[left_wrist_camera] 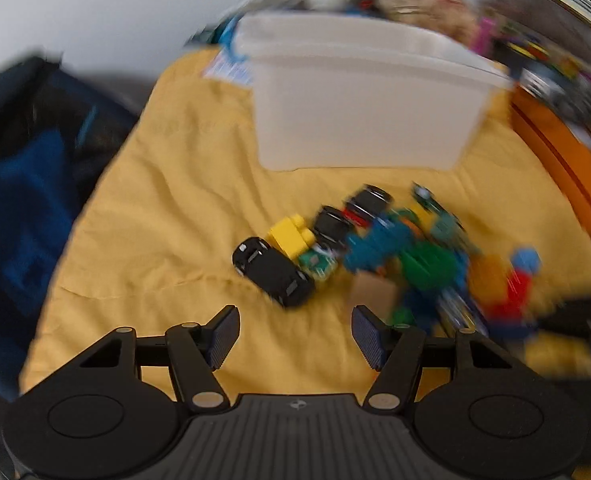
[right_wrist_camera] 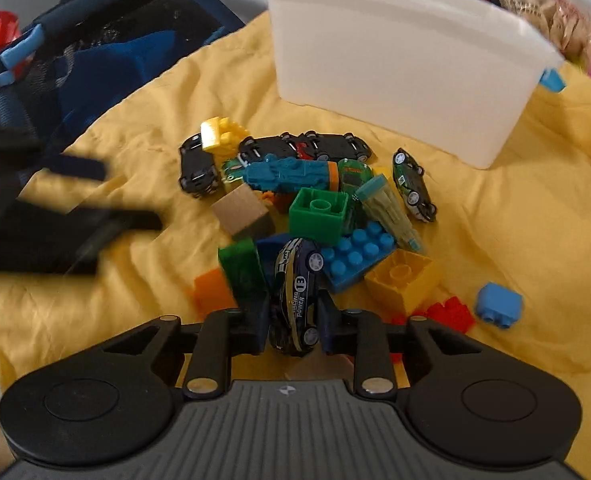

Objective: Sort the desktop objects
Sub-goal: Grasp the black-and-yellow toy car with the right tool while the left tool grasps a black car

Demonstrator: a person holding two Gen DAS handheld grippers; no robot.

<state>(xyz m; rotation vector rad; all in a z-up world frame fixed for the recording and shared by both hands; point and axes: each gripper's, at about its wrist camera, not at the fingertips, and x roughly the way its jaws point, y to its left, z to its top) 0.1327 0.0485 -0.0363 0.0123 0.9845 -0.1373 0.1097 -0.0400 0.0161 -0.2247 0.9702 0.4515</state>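
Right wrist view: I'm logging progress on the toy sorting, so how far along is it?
Early. Nothing visibly sorted; the white bin's inside is hidden. The right gripper grips a dark blue toy car; the left gripper is open. The pile of cars and blocks remains.

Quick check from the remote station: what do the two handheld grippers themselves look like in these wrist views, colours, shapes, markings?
Both match. The left gripper and right gripper each have a black plastic body with a grey ribbed centre panel bearing a small round logo, two round black discs at the sides, black linkage arms with silver pivot pins, and dark blue ribbed finger pads. No cables or sleeves show.
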